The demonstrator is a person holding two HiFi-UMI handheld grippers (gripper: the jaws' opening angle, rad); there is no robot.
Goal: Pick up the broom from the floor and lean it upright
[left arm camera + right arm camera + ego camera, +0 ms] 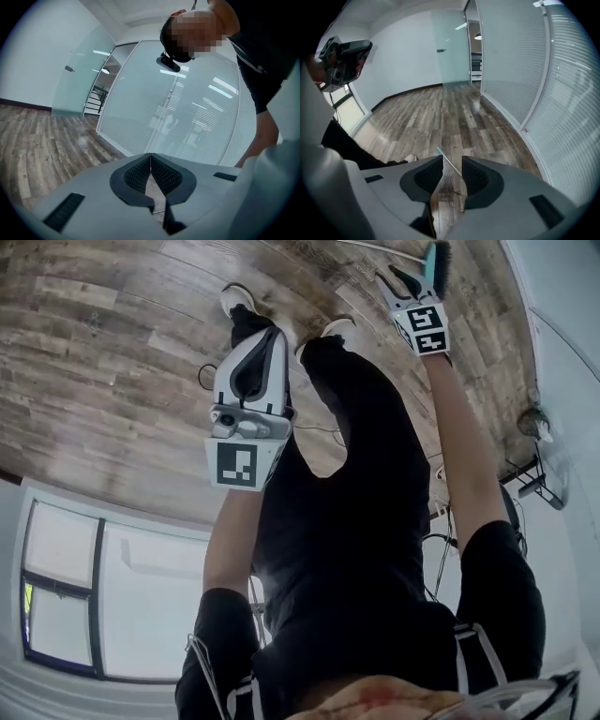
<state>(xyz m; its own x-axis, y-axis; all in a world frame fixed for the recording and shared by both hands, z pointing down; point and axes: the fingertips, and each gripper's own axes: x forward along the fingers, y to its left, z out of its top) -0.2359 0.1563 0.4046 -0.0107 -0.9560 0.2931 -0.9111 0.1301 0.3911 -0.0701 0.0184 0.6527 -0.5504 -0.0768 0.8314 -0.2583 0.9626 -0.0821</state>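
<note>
Broom [437, 261] just beyond right hand-held gripper [403, 281]

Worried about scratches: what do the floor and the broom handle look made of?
Floor: grey-brown planks with grain and a soft sheen, wood or wood-look laminate; cannot tell which. Broom handle: thin pale rod with a glint, likely metal.

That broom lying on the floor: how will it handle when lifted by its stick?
Probably light: the handle looks like a thin metal rod. Gripped far from the brush head, it may swing or dip toward that heavier-looking end. The smooth, round rod could also roll or slip a little when pinched.
</note>
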